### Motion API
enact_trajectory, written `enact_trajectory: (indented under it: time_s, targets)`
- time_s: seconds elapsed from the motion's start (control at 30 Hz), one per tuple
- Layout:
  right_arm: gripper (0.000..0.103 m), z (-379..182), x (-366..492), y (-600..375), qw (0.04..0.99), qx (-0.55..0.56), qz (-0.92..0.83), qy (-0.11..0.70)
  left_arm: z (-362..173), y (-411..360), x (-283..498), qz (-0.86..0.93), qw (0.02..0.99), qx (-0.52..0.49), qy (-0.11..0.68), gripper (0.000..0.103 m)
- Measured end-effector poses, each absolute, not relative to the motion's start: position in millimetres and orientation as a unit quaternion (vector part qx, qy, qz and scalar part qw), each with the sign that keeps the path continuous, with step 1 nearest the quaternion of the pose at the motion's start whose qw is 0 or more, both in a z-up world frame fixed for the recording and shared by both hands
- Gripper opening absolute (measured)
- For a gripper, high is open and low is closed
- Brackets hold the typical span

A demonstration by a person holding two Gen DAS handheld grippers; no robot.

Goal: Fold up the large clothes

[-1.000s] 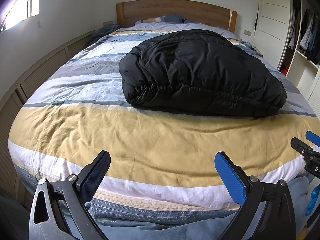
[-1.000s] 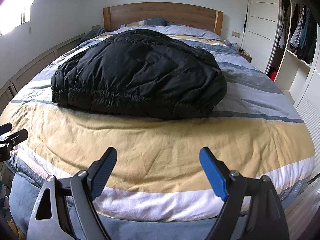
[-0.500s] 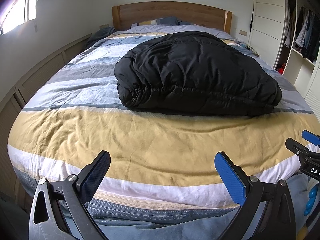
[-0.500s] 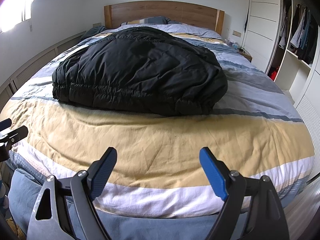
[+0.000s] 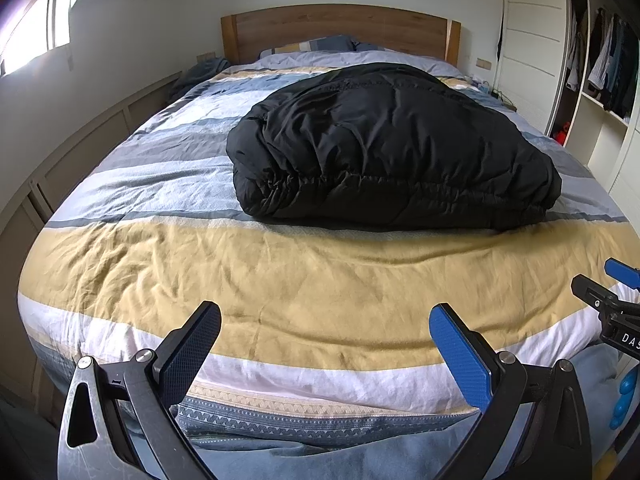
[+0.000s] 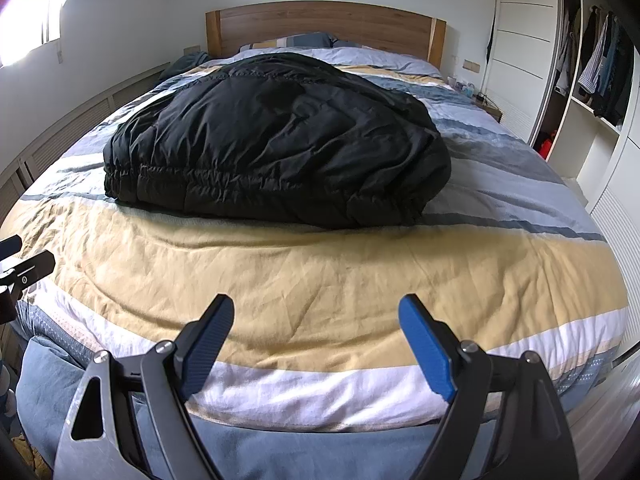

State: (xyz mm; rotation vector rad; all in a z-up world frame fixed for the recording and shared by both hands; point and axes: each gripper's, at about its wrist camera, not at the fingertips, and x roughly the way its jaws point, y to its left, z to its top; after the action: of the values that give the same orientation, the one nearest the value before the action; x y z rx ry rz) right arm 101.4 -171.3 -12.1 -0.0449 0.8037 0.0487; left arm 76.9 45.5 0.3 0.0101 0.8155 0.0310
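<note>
While both tools hung at the foot of the bed, the left gripper [image 5: 325, 344] and right gripper [image 6: 316, 334] had their fingers spread wide, holding nothing. Well beyond them, a black puffer jacket [image 5: 384, 148] lay folded in a mound on the striped duvet [image 5: 280, 280], below the wooden headboard [image 5: 340, 26].

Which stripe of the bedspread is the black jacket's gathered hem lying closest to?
The wide yellow stripe: the black jacket ends at its far edge; the other stripes lie beneath or beyond it.
</note>
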Motion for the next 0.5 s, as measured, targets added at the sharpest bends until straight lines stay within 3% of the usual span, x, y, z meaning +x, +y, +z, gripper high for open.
enact_trajectory:
  time_s: [0.5]
  targets:
    - [0.084, -13.3, 100.1, -174.3, 0.919, -0.018, 0.020, 0.394, -1.2, 43.3, 77.8, 0.026, 0.916, 0.016, 0.400, 0.102]
